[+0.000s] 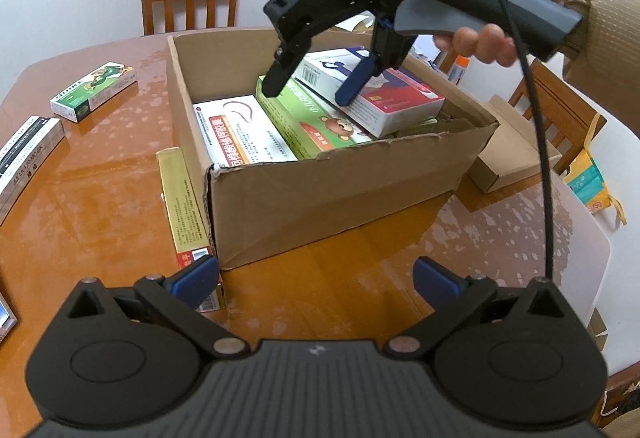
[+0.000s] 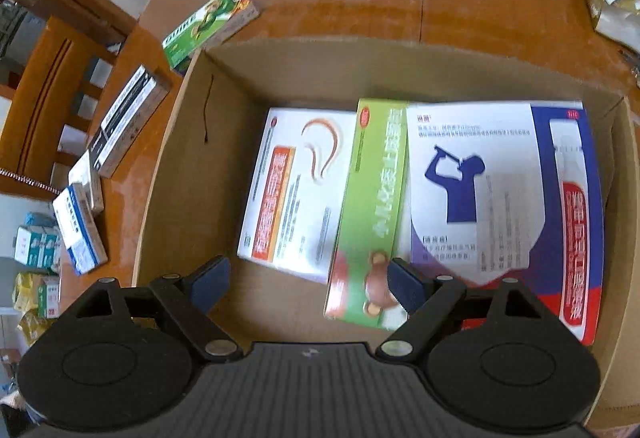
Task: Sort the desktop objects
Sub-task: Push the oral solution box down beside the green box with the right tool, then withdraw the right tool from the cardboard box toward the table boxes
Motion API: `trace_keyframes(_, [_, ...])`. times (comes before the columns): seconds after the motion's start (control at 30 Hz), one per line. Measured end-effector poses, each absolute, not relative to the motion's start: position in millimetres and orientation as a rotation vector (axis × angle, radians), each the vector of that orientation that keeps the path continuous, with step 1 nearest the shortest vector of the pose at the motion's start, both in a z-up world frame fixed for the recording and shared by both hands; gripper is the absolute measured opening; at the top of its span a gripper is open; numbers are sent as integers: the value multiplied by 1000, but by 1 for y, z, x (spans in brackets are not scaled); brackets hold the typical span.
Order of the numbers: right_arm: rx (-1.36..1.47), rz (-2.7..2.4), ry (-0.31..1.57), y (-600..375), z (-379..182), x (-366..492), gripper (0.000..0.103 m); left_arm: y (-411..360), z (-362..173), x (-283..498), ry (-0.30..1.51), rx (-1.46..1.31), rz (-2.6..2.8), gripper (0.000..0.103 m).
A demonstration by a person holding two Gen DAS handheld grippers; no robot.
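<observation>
1. The cardboard box point(image 1: 328, 197) stood near the middle of the surface point(image 1: 100, 197) and held the sorted packs: a white-and-orange pack point(image 2: 296, 189) lying flat, a green pack with a bear print point(image 2: 372, 205) leaning against it, and a white-and-blue pack point(image 2: 500, 197) resting on top at a tilt.
2. The right tool point(image 1: 310, 87) pointed steeply down into the box, directly over the white-and-blue pack. Its jaws stood wide apart, with nothing clamped between them. One blue pad hung at the pack's upper face; contact could not be confirmed.
3. Judged step: a deposit into the box had just been completed, the white-and-blue pack being the most likely item.
4. The left tool point(image 1: 316, 280) hovered low over the surface in front of the box, jaws apart and empty.
5. Unsorted items lay on the surface: a gold-and-red pack point(image 1: 186, 213) just beside the box's left wall, a green-and-white pack point(image 1: 94, 91) further left, and a black-and-white carton point(image 1: 28, 161) at the left edge.
6. Next move, as judged: the right tool needed to lift clear of the box rim, after which either tool could take another pack. The gold-and-red pack was nearest the left tool; its closeness to the box wall would call for a grip across its narrow width.
</observation>
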State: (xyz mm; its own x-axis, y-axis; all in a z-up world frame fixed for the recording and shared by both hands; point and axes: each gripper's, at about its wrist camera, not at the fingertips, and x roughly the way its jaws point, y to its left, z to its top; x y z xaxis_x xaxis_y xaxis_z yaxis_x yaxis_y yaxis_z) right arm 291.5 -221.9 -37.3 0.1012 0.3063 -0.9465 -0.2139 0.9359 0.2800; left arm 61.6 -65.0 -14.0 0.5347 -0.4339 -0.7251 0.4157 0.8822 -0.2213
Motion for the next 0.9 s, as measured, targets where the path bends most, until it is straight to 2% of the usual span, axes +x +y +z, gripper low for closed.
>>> trace_keyframes(0.67, [116, 386, 1357, -224, -22, 300, 89, -59, -15, 65, 869, -24, -495, 103])
trace_keyframes(0.9, [110, 443, 1426, -223, -23, 281, 92, -57, -15, 64, 866, -24, -497, 103])
